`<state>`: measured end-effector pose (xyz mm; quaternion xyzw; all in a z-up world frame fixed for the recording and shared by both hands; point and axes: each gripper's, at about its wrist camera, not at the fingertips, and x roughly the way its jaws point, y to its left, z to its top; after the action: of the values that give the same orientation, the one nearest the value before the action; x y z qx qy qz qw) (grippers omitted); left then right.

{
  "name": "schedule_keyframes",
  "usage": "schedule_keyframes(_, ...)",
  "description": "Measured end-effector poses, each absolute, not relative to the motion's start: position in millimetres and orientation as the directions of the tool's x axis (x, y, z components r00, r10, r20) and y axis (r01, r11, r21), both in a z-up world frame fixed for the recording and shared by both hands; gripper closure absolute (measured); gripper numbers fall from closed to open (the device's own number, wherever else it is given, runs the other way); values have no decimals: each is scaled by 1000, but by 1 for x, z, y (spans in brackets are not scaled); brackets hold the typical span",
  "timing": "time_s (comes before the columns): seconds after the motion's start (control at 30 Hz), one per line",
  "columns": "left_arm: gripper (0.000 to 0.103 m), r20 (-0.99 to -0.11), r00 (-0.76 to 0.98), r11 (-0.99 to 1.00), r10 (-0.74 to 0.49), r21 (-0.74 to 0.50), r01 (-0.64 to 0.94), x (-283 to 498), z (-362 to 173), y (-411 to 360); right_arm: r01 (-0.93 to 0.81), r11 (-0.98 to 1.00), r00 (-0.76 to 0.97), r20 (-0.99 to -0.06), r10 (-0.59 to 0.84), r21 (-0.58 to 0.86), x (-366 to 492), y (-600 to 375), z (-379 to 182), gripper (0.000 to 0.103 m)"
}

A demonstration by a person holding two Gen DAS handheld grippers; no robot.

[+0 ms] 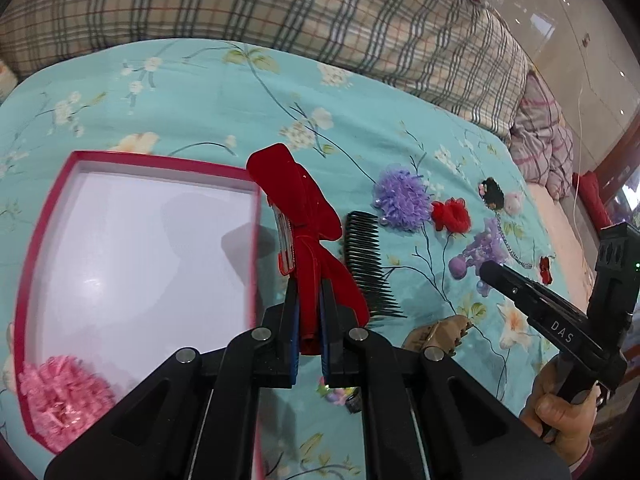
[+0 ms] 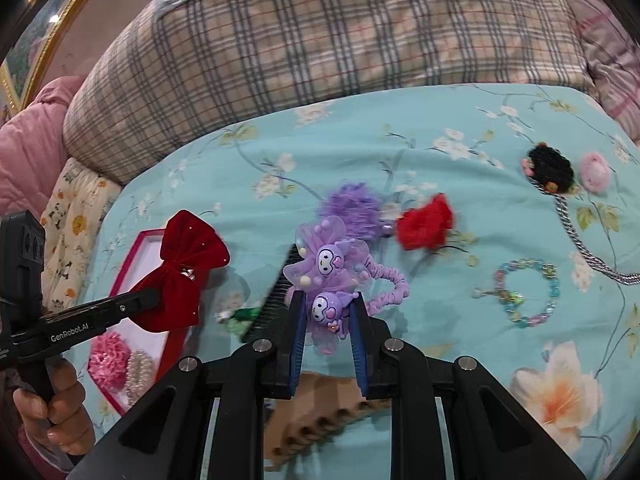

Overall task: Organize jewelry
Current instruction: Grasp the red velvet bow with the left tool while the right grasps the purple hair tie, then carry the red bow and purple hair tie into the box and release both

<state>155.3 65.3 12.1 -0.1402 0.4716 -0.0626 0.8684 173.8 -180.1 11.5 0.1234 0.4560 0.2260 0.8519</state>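
My left gripper [image 1: 308, 286] is shut on the tail of a red velvet bow clip [image 1: 304, 200], lifted beside the right rim of a red-rimmed white box [image 1: 160, 159]. A pink scrunchie [image 1: 60, 392] lies in the box's near corner. In the right wrist view my right gripper [image 2: 326, 298] is shut on a purple cartoon-character hair tie [image 2: 326, 264], raised above the bed. The red bow [image 2: 192, 264] and left gripper [image 2: 148, 296] show at the left of that view. The right gripper [image 1: 486, 270] appears at the right of the left wrist view.
On the floral turquoise bedspread [image 1: 224, 112] lie a black comb [image 1: 364, 264], purple scrunchie [image 2: 352, 204], red scrunchie [image 2: 426, 224], bead bracelet [image 2: 524, 292], silver chain [image 2: 576, 236], black crocheted piece [image 2: 550, 168] and brown claw clip [image 1: 440, 332]. A plaid pillow [image 2: 320, 40] lies behind.
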Motion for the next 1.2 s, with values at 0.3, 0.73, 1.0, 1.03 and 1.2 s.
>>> schedule_keyframes(0.3,97,-790,576,944,-210,-318,-92,131,18,112,-356,831,444,-705,552,427,164,-129,28,83)
schedule_keyframes(0.73,97,-782,598,926,-174,-336,-171,113,16,171,-463,767,358,-698,620,445,157,-44,36,83)
schedule_keyframes(1.0,97,-787,598,915,-155,-343,-214,122,4,203,-511,728,300,-699,650,457,164,8,31,83)
schedule_keyframes(1.03,97,-789,596,914,-152,-341,-219,123,2,207,-515,725,296,-699,651,456,165,12,30,83)
schedule_keyframes(1.2,97,-795,589,909,-145,-342,-237,134,-10,221,-527,723,273,-716,642,447,179,39,19,83)
